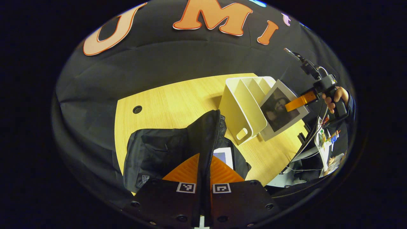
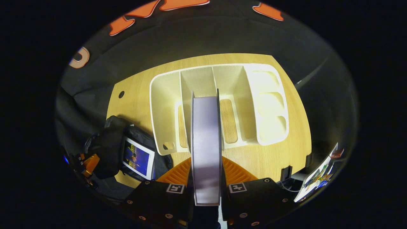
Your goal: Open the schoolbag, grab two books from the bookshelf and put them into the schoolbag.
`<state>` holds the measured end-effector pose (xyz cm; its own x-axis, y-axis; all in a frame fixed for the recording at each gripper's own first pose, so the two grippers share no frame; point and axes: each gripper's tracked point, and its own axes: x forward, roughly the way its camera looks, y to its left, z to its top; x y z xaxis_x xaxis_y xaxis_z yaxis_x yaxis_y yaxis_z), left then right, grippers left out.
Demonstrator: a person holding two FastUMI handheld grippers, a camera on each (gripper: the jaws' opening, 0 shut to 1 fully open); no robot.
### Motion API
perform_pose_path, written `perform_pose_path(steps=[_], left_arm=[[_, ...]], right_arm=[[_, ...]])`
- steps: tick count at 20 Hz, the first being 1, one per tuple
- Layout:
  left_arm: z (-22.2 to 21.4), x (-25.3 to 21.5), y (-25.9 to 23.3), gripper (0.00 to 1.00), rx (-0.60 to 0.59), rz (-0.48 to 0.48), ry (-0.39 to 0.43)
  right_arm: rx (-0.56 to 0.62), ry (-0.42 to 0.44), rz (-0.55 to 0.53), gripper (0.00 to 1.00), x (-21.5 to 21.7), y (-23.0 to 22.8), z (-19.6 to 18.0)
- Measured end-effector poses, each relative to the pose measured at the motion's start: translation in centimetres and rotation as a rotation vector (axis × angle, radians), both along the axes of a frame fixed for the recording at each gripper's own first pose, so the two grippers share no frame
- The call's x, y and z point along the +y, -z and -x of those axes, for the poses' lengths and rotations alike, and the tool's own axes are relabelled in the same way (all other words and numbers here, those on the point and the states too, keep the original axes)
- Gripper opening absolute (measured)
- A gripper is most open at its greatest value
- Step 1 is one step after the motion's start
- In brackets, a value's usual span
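Black schoolbag [image 1: 165, 149] flap pinched in left jaws, one book [image 2: 139, 158] inside; right jaws clamping second book [image 2: 206, 143].

Dim booth, overhead light on table [image 1: 178, 95]; strong fisheye warp, edges dark.

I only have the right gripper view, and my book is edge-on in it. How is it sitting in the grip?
Observer: The left gripper view shows the book cover-on, a dark picture in a pale border. The right gripper pinches it by one edge, and it hangs tilted beside the bookshelf.
Operator: Is the schoolbag being held open for me?
Observer: Yes. The left gripper is shut on the zipper-edged flap of the schoolbag, both fingers pressing on it and lifting it upright.
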<state>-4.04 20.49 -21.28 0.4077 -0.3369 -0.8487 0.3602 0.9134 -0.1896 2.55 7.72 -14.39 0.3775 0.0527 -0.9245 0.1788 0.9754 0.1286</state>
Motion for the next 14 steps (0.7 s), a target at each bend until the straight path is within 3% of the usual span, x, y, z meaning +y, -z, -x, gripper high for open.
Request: perform_pose_path(steps=[14], left_arm=[[-0.5, -0.3, 0.6, 0.06, 0.005, 0.017, 0.127]], right_arm=[[-0.049, 0.224, -0.202, 0.36, 1.6, 0.9, 11.6]])
